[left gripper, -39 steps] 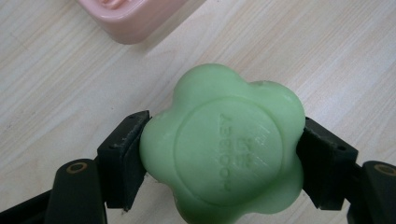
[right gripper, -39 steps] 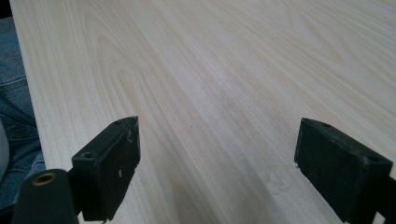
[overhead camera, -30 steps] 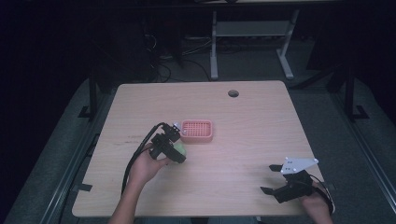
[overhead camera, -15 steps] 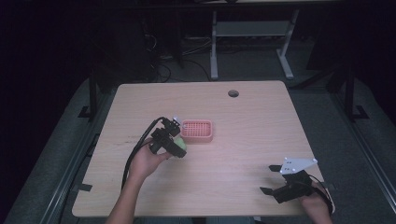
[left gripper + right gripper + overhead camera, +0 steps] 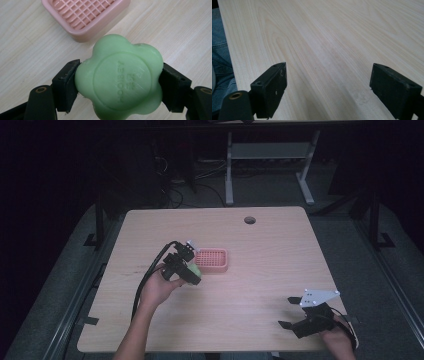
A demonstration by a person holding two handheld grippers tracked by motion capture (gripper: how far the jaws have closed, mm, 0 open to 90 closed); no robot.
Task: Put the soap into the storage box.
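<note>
While pink soap dish [image 5: 86,17] sits upper left, unobstructed, left gripper [image 5: 120,82] clamps green flower-shaped soap [image 5: 120,78]; right gripper [image 5: 329,87] gapes wide.

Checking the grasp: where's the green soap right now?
The green soap sits clamped between the left gripper jaws, above the table, just left of the pink soap dish.

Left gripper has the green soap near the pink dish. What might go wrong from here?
The soap is pinched only at two opposite lobes by the left gripper; smooth and rounded, it might slip or twist out. The pink soap dish is small and light-looking with nothing bracing it, so a low approach may nudge it across the table.
</note>
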